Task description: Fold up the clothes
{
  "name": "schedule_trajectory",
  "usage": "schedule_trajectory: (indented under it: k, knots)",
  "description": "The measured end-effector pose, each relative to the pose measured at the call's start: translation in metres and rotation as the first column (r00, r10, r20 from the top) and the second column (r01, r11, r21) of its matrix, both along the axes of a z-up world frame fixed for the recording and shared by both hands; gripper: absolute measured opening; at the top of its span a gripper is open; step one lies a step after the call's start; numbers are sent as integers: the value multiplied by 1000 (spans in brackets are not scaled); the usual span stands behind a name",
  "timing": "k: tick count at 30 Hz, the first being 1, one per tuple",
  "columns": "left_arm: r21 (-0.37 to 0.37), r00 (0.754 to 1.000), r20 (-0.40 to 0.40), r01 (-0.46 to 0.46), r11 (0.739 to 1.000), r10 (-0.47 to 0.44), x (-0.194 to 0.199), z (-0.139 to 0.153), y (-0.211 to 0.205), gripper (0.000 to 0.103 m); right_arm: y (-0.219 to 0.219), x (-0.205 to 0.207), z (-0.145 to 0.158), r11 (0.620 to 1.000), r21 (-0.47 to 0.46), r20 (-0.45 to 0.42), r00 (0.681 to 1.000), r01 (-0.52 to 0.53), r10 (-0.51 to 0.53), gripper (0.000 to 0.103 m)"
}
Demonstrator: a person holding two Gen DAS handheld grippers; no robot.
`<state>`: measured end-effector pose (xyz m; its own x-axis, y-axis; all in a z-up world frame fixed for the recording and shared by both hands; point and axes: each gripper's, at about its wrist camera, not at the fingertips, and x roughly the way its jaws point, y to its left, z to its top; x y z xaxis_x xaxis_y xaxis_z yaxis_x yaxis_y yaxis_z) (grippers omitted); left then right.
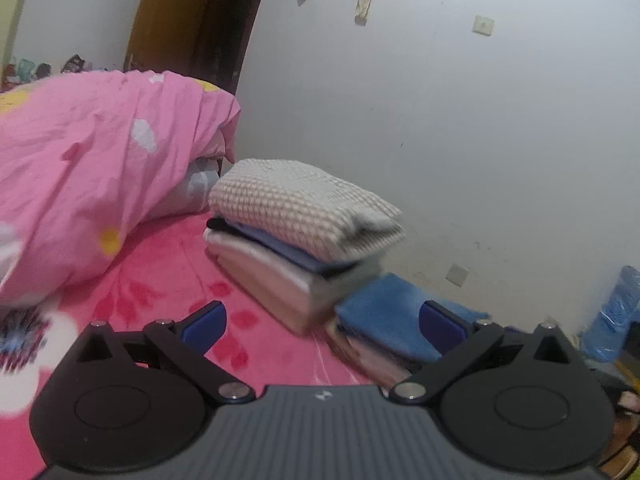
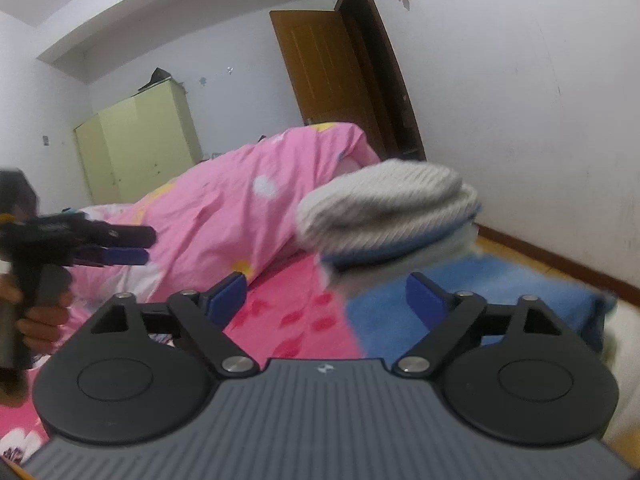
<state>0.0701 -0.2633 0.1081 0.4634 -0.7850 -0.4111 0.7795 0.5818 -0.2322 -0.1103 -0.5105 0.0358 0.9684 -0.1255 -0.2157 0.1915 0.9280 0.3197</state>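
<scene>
Both grippers hang above a bed (image 1: 168, 272) covered with a pink flowered blanket, and neither holds anything. The left gripper (image 1: 322, 322) has its blue fingers (image 1: 202, 326) wide apart, with bare blanket and the edge of the clothes showing between them. At 12 o'clock from it sits a stack of folded clothes (image 1: 296, 248): a cream waffle-knit sweater (image 1: 296, 204) on top, then a blue layer, then pale pink pieces. Just beside the stack, at about 2 o'clock, lies a folded blue towel (image 1: 380, 312) on another pale fold. A crumpled pink quilt (image 1: 88, 168) fills the 10 o'clock side. The right gripper (image 2: 324, 298) also has its fingers (image 2: 226, 294) spread apart; the blue towel (image 2: 500, 292) lies under its right finger, with the sweater-topped stack (image 2: 384, 208) at 12 o'clock. At 9 o'clock in the right wrist view, a hand (image 2: 36, 316) holds the left gripper (image 2: 124, 246) by its grip.
</scene>
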Motion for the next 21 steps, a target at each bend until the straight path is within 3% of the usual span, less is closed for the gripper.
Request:
schedule_trajectory:
  k: [4,8,16,21]
  knots:
    - [-63,991,19,-130,990,131,-54,-13,54,103,41,-29,-11,998,62,3,1000,-21,21,99]
    - [-48,973,-57,-225,973,222,-72,-24,90,103,77,-47,-13,995,96,-2,1000,-13,13,101]
    - [-63,927,-68,-374,925,370,-88,-16,146,103,147,-77,11,999,-7,-25,999,38,-38,102]
    - [-3,925,-36,-377,926,377,-99,-15,152,103,177,-85,23,997,-31,-24,998,65,-66,102]
